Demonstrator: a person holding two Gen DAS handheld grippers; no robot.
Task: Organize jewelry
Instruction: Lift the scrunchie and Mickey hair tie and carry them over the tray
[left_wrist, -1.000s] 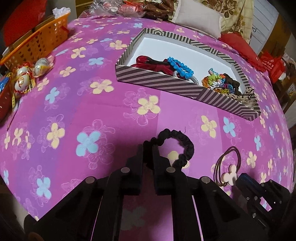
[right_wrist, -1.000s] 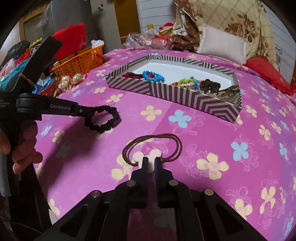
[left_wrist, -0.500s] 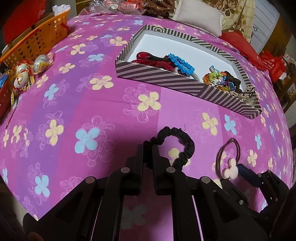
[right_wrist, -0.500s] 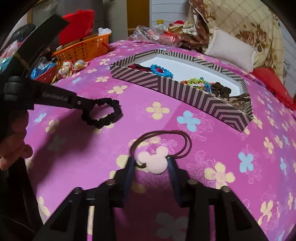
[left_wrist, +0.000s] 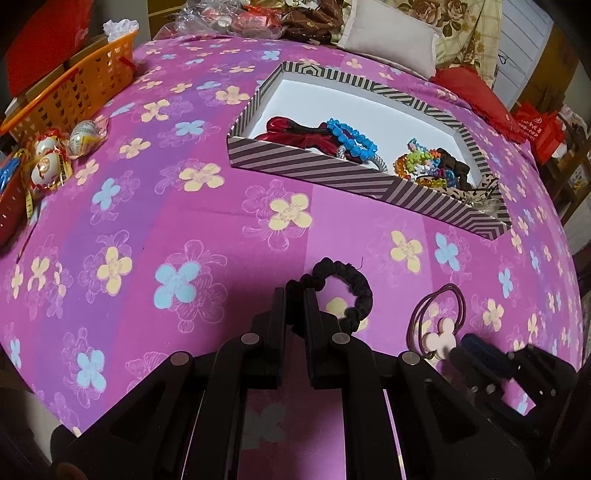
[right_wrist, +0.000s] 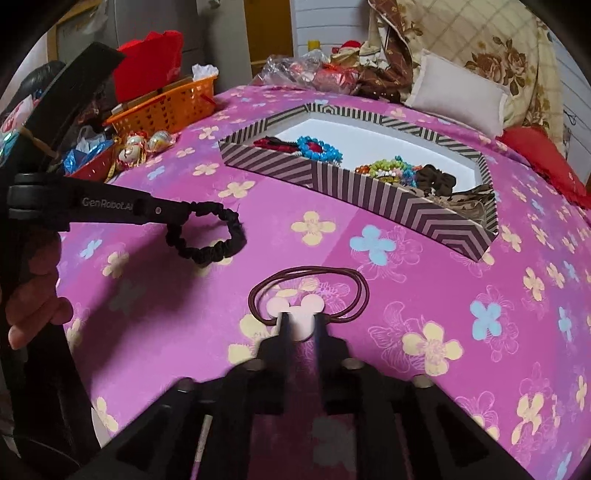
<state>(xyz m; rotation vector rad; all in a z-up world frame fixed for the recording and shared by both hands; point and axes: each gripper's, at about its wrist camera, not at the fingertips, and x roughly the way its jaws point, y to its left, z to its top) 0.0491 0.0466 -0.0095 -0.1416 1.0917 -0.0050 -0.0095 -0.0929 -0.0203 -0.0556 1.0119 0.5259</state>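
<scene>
Up close, two black handheld grippers work over a bed covered in a pink and purple flowered sheet (left_wrist: 221, 206). On the left, the left gripper (left_wrist: 295, 295) has its jaws pinched tight on a black ruffled scrunchie (left_wrist: 354, 291), whose loop hangs free beyond the fingertips, above the sheet. A person's hand (right_wrist: 33, 306) wraps the handle of that gripper at the left edge of the right wrist view.

To the right of the scrunchie, a brown elastic hair tie (right_wrist: 332, 280) lies flat on the sheet in a double loop, with a pale pink mouse-head charm (right_wrist: 295, 306) at its near end. The right gripper (right_wrist: 301, 325) has its jaws narrowly parted, one finger on each side of the charm; motion blur hides whether the pads press on it.

Farther back and to the right sits a long shallow striped box (left_wrist: 332, 173) with a white floor. Inside it, from left to right, lie a dark red velvet bow (left_wrist: 291, 133), a bright blue beaded bracelet (left_wrist: 351, 140), a heap of multicoloured beads (left_wrist: 421, 162) and a dark brown scrunchie (left_wrist: 454, 166).

At the far left stand an orange plastic basket (left_wrist: 74, 92) and some foil-wrapped eggs (left_wrist: 51, 155)
</scene>
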